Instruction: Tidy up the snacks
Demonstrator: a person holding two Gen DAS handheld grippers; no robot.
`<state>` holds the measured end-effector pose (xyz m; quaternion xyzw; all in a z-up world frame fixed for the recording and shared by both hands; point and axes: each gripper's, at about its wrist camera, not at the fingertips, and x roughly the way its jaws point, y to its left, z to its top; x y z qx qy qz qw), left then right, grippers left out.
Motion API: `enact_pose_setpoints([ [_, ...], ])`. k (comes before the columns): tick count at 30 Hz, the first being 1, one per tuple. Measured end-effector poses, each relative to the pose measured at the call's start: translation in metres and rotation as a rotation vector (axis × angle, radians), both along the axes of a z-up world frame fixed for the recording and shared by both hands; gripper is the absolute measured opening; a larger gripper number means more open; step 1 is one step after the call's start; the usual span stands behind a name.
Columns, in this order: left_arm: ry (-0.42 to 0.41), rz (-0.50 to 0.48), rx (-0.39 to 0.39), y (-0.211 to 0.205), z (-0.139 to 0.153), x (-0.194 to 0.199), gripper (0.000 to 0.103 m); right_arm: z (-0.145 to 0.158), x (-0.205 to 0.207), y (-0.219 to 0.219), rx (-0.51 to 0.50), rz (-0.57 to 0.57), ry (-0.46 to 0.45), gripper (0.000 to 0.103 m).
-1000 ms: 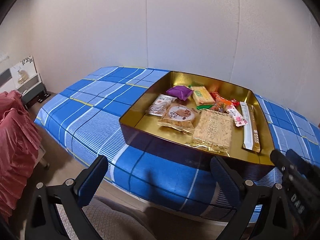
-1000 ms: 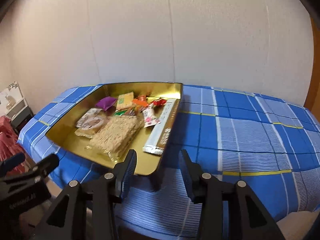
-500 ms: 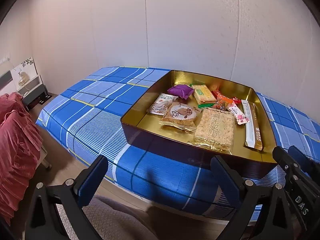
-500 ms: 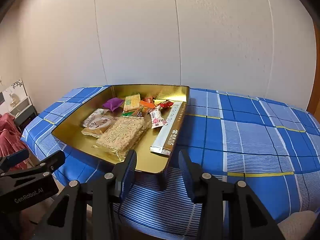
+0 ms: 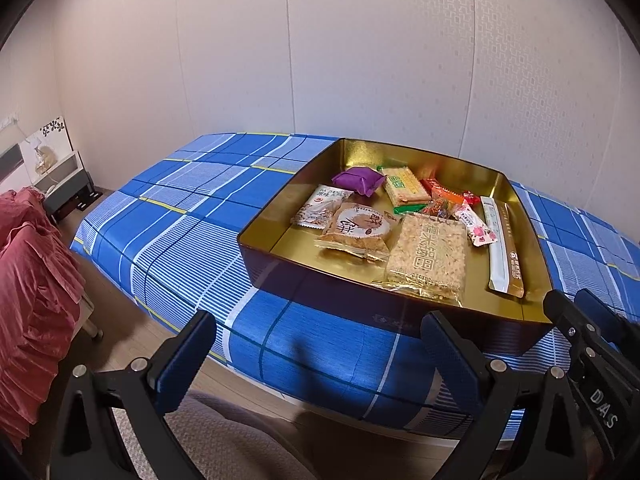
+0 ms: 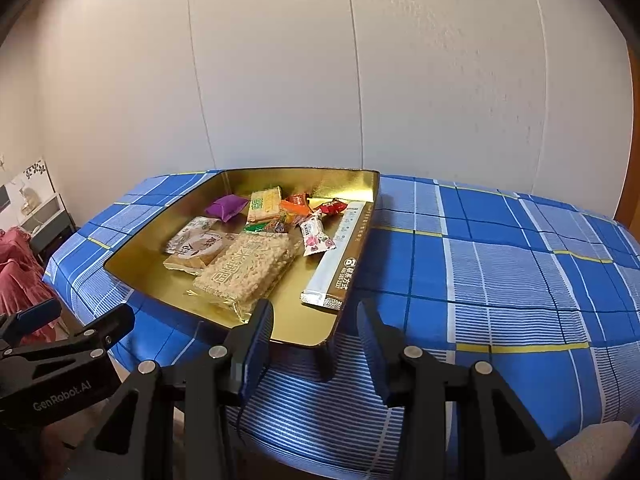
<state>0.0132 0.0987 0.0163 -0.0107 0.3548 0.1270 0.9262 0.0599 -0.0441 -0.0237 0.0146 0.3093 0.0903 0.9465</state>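
Gold tray [image 5: 276, 248] sits on the blue plaid bed [image 5: 168, 232], snacks lying loose inside: purple pouch [image 5: 357, 179], rice-cake slab [image 5: 430, 254], long white bar [image 5: 502, 250] along the right wall. My left tongs [image 5: 320, 344] released wide, empty, short of the tray's near wall. Right tongs [image 6: 314, 322] parted, nothing between them, at the tray's near corner [image 6: 320, 342].
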Motion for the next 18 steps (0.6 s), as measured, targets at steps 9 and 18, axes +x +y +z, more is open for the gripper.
enact_pose_setpoints([
  [9,-0.002,-0.006,0.007,-0.0016,-0.0002,0.0002,0.103,0.0,-0.0007,0.0011,-0.002,0.007,-0.006,0.044],
  [18,-0.003,-0.007,-0.005,-0.0014,0.0003,0.0005,0.103,-0.0004,-0.0001,-0.0014,-0.001,0.002,-0.001,0.044],
])
